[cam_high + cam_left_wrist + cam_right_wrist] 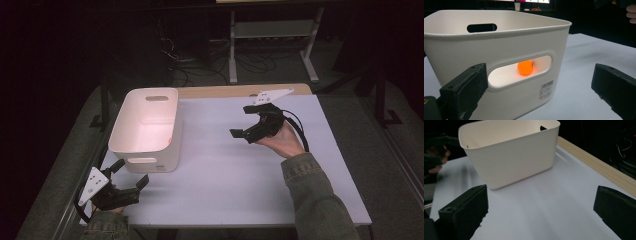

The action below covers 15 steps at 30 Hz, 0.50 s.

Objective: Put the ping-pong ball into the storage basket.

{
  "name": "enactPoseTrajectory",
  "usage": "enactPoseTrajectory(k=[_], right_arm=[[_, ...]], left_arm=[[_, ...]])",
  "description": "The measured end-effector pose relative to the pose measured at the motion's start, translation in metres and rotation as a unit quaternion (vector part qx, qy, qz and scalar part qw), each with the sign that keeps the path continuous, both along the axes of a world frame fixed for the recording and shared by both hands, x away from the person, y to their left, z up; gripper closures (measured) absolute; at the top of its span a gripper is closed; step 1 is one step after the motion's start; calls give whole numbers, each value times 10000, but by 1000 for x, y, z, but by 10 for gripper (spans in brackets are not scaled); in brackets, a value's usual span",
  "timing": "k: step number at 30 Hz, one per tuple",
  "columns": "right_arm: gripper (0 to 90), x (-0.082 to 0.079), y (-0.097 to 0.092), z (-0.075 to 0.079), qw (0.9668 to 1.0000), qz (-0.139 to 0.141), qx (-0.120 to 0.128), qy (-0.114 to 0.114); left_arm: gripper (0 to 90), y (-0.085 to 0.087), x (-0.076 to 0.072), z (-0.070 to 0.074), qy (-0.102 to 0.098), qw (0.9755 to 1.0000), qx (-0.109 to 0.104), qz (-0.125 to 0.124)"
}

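Left gripper (pixel 131 176) sits nearest, fingers spread wide and empty, just short of the white bin (pixel 131 145). Orange ball (pixel 525 67) rests inside (probably on the floor). Right gripper (pixel 246 122), also open, hangs well off the bin's far side.

The bin (pixel 524 37) carries a small sticker (pixel 546 90) at lower centre of the frame. Its print and barcode are too small to read.

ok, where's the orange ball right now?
Inside the white bin on the table's left half. In the left gripper view the orange ball shows through the bin's near handle slot, resting on the bin floor, just ahead of the open left gripper.
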State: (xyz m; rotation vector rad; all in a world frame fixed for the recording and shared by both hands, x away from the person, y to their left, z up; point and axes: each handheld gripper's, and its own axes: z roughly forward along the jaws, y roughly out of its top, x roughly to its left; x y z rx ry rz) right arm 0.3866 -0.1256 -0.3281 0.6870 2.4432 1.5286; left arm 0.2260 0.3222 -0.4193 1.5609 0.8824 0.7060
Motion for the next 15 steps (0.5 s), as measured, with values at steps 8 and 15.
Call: enactPoseTrajectory(k=[8, 15], right_arm=[[0, -23, -21, -8, 9998, -144, -48, -85], [0, -33, -45, -15, 9992, -383, -36, -117]], left_arm=[[2, -1, 0, 0, 3, 10000, 13, -66], [2, -3, 2, 0, 14, 9999, 33, -95]])
